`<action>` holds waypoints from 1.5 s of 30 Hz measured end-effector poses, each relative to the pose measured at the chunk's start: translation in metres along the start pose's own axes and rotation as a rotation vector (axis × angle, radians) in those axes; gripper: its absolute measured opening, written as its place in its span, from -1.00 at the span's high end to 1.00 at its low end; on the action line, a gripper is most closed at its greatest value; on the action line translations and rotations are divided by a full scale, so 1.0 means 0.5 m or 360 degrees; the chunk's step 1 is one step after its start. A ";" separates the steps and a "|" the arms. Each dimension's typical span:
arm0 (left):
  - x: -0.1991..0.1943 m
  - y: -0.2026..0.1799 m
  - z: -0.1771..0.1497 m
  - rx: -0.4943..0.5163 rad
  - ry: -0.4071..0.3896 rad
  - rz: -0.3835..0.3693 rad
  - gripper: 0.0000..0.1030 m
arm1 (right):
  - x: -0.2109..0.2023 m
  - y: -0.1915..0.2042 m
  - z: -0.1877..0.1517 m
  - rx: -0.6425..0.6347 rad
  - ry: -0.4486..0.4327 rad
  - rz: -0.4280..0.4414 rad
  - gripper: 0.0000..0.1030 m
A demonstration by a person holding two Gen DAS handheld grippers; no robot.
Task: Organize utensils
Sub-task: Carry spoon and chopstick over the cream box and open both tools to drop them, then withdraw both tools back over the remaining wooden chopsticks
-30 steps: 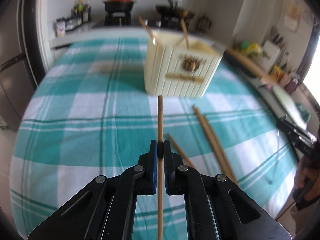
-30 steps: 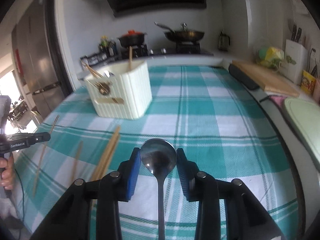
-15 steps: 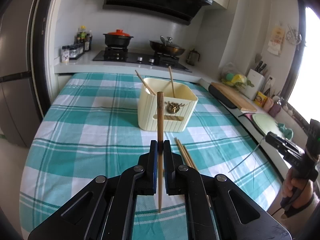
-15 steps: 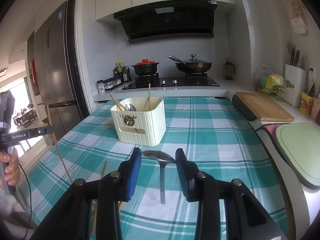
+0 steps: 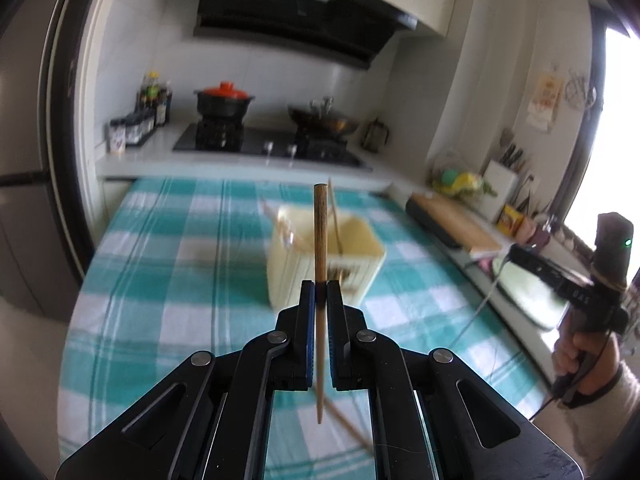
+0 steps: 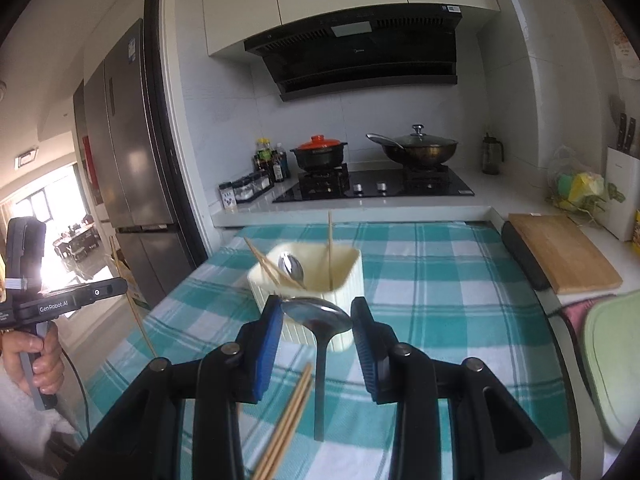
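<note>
My left gripper [image 5: 320, 292] is shut on a wooden chopstick [image 5: 320, 232] that stands upright, its thin end hanging below the jaws. Beyond it on the checked cloth stands the cream utensil holder [image 5: 360, 256] with chopsticks sticking out. My right gripper [image 6: 317, 316] is shut on a metal spoon [image 6: 316, 314], bowl between the blue pads, handle hanging down. The holder [image 6: 344, 280] sits just past it and holds a spoon [image 6: 291, 266] and chopsticks. The left gripper also appears at the left edge of the right wrist view, with its chopstick [image 6: 134, 316] hanging from it.
Loose chopsticks [image 6: 286, 416] lie on the teal checked tablecloth [image 6: 432, 292] below my right gripper. A wooden cutting board [image 6: 560, 256] and a green mat [image 6: 616, 360] lie at the right. Stove, pots and bottles line the back counter. A fridge stands at the left.
Both grippers have risen off the tablecloth, carrying the chopstick and the spoon. The holder now looks lower and farther away, and more of the kitchen wall shows.
</note>
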State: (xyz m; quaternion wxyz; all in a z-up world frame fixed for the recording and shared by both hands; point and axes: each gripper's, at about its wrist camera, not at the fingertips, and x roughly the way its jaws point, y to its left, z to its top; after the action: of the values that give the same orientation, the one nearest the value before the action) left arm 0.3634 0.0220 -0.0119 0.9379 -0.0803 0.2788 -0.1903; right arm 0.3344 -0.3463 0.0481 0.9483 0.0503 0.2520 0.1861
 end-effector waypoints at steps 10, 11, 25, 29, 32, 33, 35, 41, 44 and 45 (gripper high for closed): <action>0.089 -0.034 0.227 0.0042 -0.0315 0.0047 0.92 | 0.127 0.019 0.207 -0.0042 -0.0153 0.0057 0.31; 0.110 -0.038 0.237 0.0042 -0.0337 0.0057 0.92 | 0.142 0.022 0.219 -0.0046 -0.0168 0.0054 0.31; 0.411 -0.005 0.151 -0.0048 0.0177 0.0097 0.92 | 0.428 -0.023 0.135 -0.0005 0.0312 -0.0040 0.32; 0.438 -0.001 0.124 -0.0032 0.0286 0.0163 0.83 | 0.484 -0.043 0.115 -0.0001 0.0436 -0.0105 0.32; 0.401 0.005 0.124 -0.0072 0.0292 0.0136 0.25 | 0.480 -0.051 0.123 0.0024 0.0447 -0.0142 0.31; 0.383 0.008 0.125 -0.0066 0.0275 0.0134 0.10 | 0.462 -0.053 0.131 0.0048 0.0428 -0.0111 0.31; 0.328 0.011 0.121 -0.0011 0.0246 0.0160 -0.27 | 0.409 -0.047 0.144 0.0028 0.0410 -0.0085 0.24; 0.173 0.047 0.008 0.0119 0.0475 0.0237 -0.65 | 0.221 -0.027 0.102 -0.0222 0.0500 -0.0066 -0.05; 0.125 0.063 -0.092 0.0102 0.0575 0.0316 -0.66 | 0.140 -0.027 0.023 -0.0389 0.0576 -0.0143 -0.08; 0.109 0.065 -0.137 0.0076 0.0592 0.0330 -0.66 | 0.109 -0.029 -0.030 -0.0455 0.0590 -0.0219 -0.08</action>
State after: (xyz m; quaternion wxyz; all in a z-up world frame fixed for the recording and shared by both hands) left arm 0.3776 0.0270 -0.1041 0.8864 0.0077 0.4493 -0.1108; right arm 0.3756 -0.3392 0.0075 0.8938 -0.1367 0.3956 0.1608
